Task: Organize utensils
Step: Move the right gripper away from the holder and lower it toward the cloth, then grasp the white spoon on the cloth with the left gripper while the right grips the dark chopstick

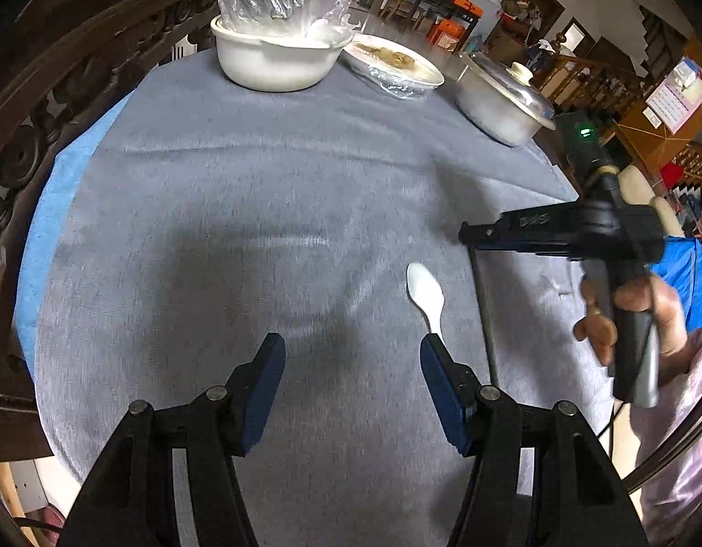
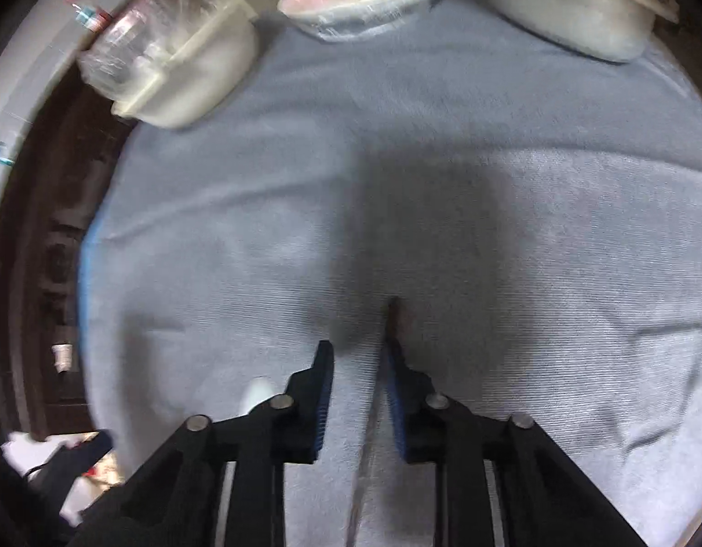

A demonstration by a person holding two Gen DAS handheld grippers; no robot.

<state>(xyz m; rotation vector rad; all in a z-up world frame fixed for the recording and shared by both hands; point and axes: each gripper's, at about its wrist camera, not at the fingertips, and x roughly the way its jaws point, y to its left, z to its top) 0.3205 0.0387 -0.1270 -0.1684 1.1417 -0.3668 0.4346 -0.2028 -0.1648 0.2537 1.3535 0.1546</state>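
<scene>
Now L claw (image 1: 351,364) wide by spoon (image 1: 424,291); R claw (image 2: 358,355) narrow round stick (image 2: 392,314)

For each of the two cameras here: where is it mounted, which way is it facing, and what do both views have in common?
Left wrist: on the left gripper, angled down at the grey cloth and white spoon; own jaws wide, plus the right hand with its gripper.
Right wrist: on the right gripper, steeply down at the cloth; jaws narrow, a thin stick at one fingertip.
Shared: cloth, white pot, wrapped dish, metal pot.
</scene>
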